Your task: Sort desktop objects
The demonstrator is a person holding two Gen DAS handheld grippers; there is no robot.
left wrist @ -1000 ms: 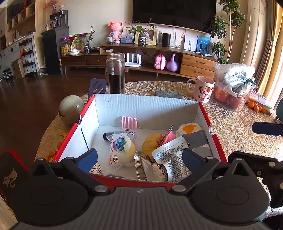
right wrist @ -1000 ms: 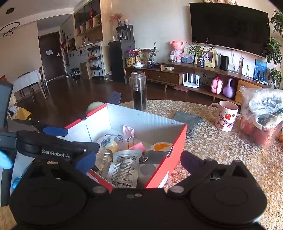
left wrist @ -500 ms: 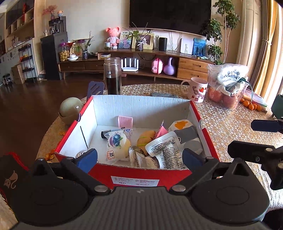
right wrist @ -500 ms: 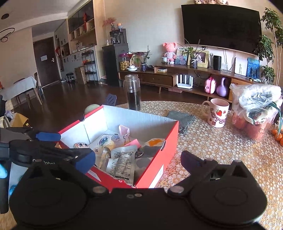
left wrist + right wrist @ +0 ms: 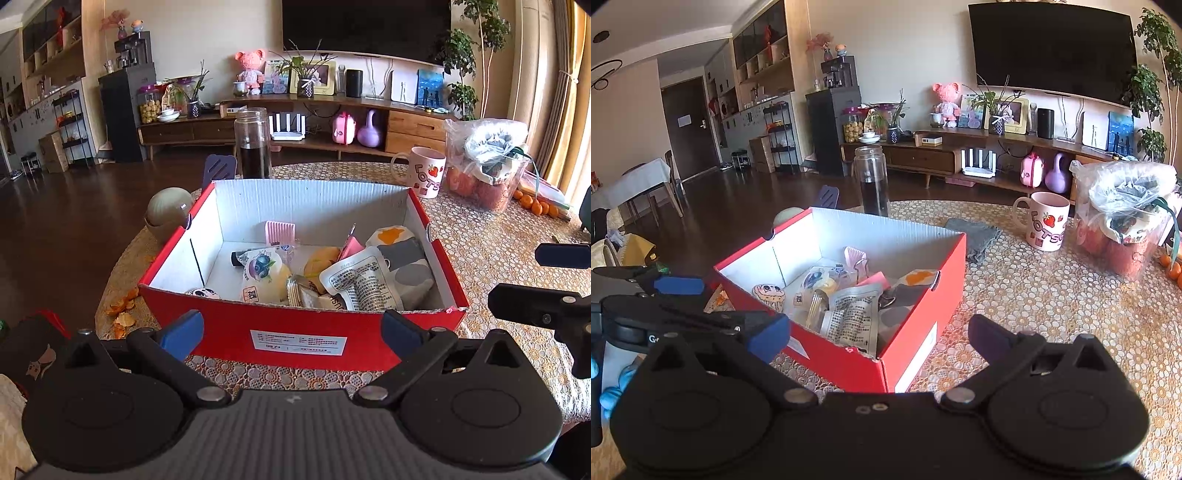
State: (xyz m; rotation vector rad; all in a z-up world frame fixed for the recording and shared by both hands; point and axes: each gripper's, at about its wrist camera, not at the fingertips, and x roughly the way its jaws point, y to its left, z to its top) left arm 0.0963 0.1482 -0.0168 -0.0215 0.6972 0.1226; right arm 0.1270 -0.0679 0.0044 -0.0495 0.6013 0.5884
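1. Both grippers hung spread wide and held nothing: the left gripper (image 5: pixel 291 334) sat just in front of the red box's near wall, and the right gripper (image 5: pixel 879 341) faced the box's near corner from the right.
2. The red box (image 5: pixel 229 325) stood on the lace-covered table (image 5: pixel 491 266), its top uncovered.
3. Inside, toward the near wall, lay a white printed pouch (image 5: pixel 360 280), a blueberry-labelled packet (image 5: pixel 264 273) and a small panda-faced item (image 5: pixel 203 293).
4. Deeper in the box were a grey-and-orange soft item (image 5: pixel 400 245), a pink card (image 5: pixel 351 245) and a pink comb (image 5: pixel 279 232) leaning on the far wall.
5. Orange peel scraps (image 5: pixel 123 312) lay on the table left of the box.
6. Beyond the box stood a glass jar (image 5: pixel 253 144) with dark liquid, a grey cloth (image 5: pixel 975 236), a strawberry mug (image 5: pixel 423 171) and a plastic bag of fruit (image 5: pixel 487 166) to the right.
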